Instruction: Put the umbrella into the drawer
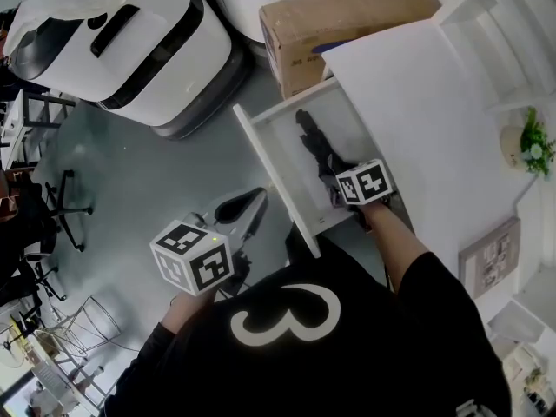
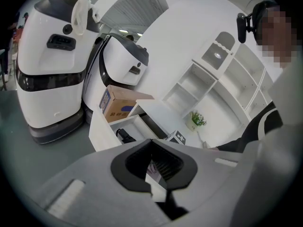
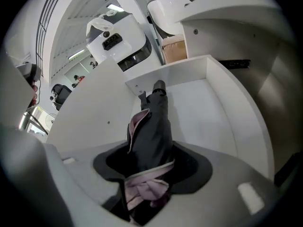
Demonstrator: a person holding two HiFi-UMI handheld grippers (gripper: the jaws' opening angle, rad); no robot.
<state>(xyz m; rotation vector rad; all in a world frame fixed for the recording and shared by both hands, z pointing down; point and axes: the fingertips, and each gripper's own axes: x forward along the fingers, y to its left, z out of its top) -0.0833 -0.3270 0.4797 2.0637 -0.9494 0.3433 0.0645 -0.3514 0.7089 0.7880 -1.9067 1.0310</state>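
The white drawer stands pulled out of the white desk. A folded dark umbrella with a pink lining lies lengthways inside it. My right gripper reaches down into the drawer and is shut on the umbrella's near end. In the right gripper view the umbrella runs from between the jaws of my right gripper to the drawer's far wall. My left gripper hangs over the floor left of the drawer front, jaws together and holding nothing. Past the jaws of my left gripper the drawer and umbrella show.
A cardboard box sits on the floor behind the drawer. Two large white machines stand at the back left. The desk top lies right of the drawer, with a small plant and shelves beyond it. Chairs stand at far left.
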